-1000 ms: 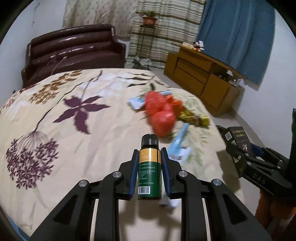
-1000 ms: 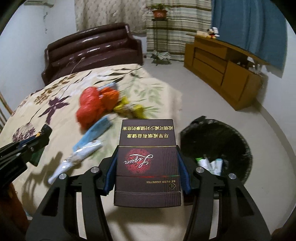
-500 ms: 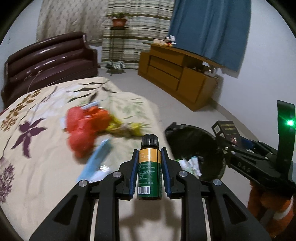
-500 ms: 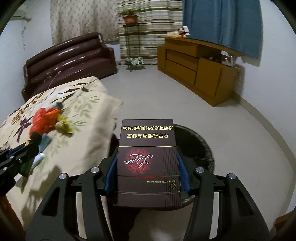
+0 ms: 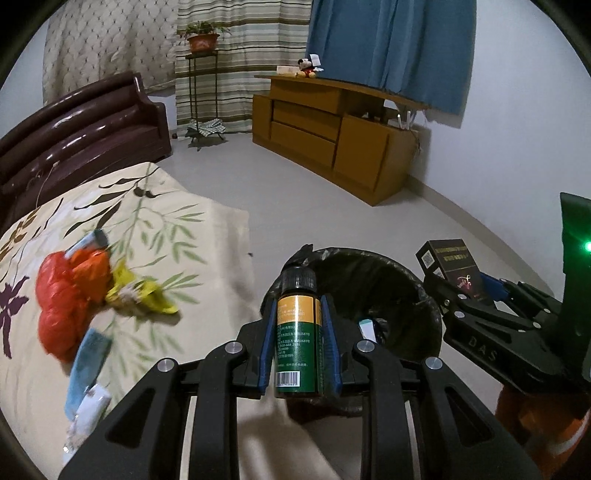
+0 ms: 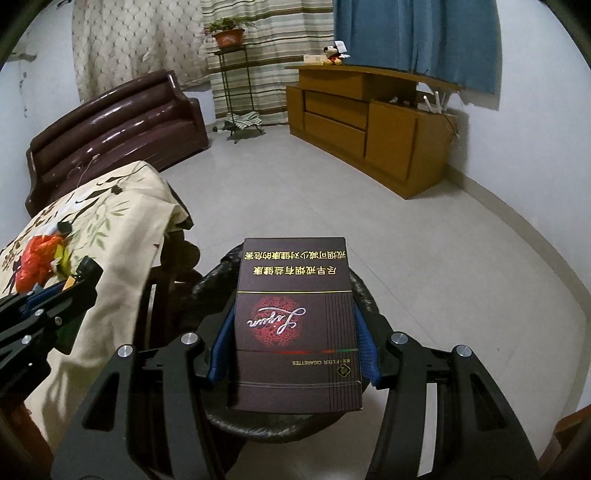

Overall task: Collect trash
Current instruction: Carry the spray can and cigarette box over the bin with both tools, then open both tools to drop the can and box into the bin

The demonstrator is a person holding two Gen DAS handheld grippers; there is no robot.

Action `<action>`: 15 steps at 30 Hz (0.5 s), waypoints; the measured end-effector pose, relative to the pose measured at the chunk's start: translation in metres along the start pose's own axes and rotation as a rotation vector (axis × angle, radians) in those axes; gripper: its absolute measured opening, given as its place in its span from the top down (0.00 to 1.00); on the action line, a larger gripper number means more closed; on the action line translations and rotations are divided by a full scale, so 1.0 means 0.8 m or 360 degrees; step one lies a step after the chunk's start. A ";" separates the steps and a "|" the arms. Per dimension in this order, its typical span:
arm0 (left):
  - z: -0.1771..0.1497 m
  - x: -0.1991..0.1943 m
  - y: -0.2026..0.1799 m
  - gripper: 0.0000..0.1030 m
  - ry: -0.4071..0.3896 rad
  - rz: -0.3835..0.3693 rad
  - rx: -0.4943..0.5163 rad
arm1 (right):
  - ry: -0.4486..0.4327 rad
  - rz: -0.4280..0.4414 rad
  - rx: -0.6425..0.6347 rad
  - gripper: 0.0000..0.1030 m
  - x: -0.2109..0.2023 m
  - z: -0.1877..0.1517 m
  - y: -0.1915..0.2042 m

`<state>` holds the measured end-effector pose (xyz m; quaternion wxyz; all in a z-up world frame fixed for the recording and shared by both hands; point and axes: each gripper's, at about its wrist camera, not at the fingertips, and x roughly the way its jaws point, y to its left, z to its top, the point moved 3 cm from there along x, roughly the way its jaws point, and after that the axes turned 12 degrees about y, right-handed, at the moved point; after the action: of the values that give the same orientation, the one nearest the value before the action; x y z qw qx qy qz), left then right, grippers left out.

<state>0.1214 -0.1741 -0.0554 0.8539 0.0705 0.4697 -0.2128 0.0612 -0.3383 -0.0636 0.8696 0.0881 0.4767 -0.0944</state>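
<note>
Left tool [image 5: 298,328] is clamped tight on a small bottle [image 5: 297,332], bin [image 5: 369,280] just ahead of it. Right tool [image 6: 295,339] is pinching a cigarette pack [image 6: 295,325] right above that bin [image 6: 280,424]. Leftover wrappers [image 5: 70,291] sit on the bed [image 5: 155,236], off to the left.

A pale glossy tiled floor [image 6: 332,199] runs to white walls [image 5: 517,110], where a low brown wooden cabinet [image 6: 369,129] stands under a blue curtain [image 6: 417,33]. A dark maroon leather sofa [image 6: 118,129] sits beside a striped curtain [image 6: 273,55] and a black metal plant stand [image 5: 201,96] bearing a potted plant [image 6: 229,35].
</note>
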 end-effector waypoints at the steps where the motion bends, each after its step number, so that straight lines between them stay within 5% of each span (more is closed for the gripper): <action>1: 0.002 0.003 -0.002 0.76 0.0004 0.0003 0.0006 | 0.0001 0.0001 0.0006 0.48 0.003 0.001 -0.003; 15: 0.022 0.035 -0.025 0.76 0.0040 0.0070 0.0050 | 0.0018 0.0007 0.0047 0.48 0.026 0.012 -0.021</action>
<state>0.1398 -0.2060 -0.0676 0.8512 0.0969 0.4752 -0.2005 0.0759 -0.3589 -0.0775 0.8657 0.1024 0.4798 -0.0989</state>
